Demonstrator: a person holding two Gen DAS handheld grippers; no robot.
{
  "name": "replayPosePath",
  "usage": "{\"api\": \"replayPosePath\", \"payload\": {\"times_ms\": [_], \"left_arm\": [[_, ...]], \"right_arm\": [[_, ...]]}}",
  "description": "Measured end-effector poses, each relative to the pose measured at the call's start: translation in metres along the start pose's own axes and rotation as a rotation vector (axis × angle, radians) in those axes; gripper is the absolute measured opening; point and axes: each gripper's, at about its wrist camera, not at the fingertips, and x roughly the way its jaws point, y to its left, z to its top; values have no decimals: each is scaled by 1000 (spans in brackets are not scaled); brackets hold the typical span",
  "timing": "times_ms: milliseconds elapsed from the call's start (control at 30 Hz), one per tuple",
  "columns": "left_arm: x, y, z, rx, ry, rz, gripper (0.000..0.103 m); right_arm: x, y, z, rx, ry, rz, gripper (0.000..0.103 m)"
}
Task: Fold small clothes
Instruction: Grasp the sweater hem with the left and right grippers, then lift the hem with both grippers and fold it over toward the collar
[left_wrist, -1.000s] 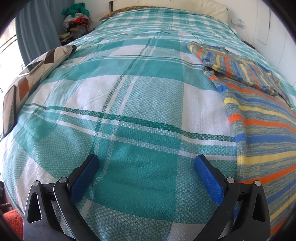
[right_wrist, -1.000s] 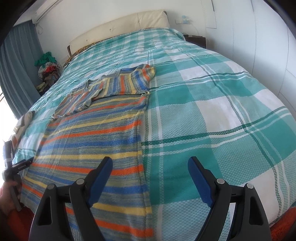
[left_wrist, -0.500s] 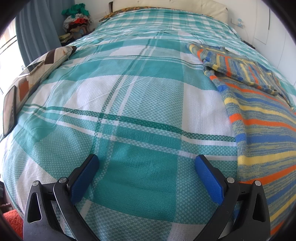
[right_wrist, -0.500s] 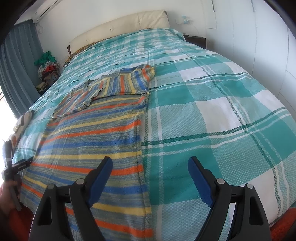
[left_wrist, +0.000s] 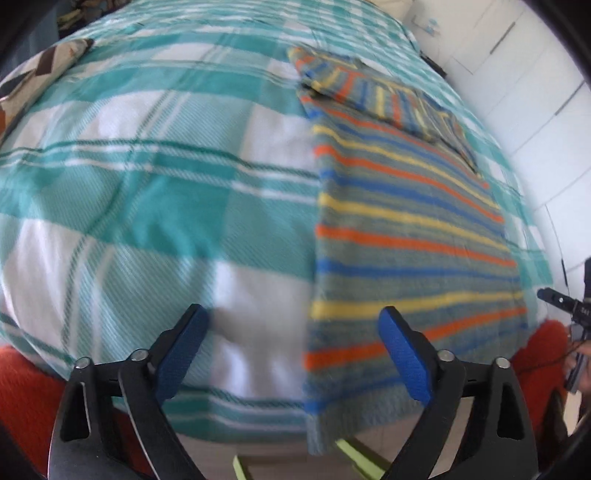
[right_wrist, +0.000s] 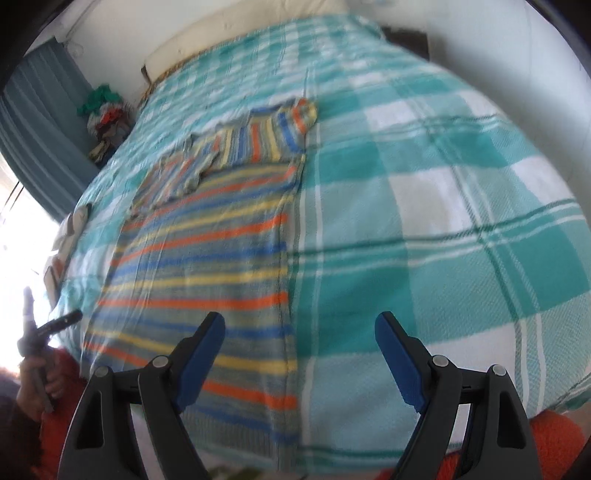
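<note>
A striped knit garment (left_wrist: 406, 236) in grey, orange, yellow and blue lies flat on the teal plaid bed (left_wrist: 147, 192), its sleeves folded across the far end. In the right wrist view the same garment (right_wrist: 207, 280) fills the left half. My left gripper (left_wrist: 291, 339) hovers over the garment's near left edge; its jaws are closing with nothing pressed between them. Above the garment's near right edge my right gripper (right_wrist: 299, 347) stands open and holds nothing. Both views are blurred by motion.
A patterned pillow (left_wrist: 40, 66) lies at the bed's left side. A pile of clothes (right_wrist: 107, 118) sits by the blue curtain (right_wrist: 40, 122). A hand (right_wrist: 37, 384) holds the other gripper's handle at far left. Red fabric (left_wrist: 29, 406) shows below the bed's near edge.
Both grippers have tipped downward and drawn back toward the bed's near edge. The left one has shifted right, so the garment's edge now lies between its fingers, which stand a little narrower.
</note>
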Motion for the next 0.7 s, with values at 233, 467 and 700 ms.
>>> {"api": "replayPosePath", "payload": {"times_ms": [233, 467, 700], "left_arm": [[15, -50, -31, 160, 129, 94, 12], [-9, -18, 1, -55, 101, -119, 4], [-11, -5, 154, -131, -124, -208, 4]], "right_arm": [[33, 16, -39, -49, 223, 52, 72], [21, 12, -14, 31, 175, 157, 5], [14, 7, 109, 131, -159, 190, 5]]}}
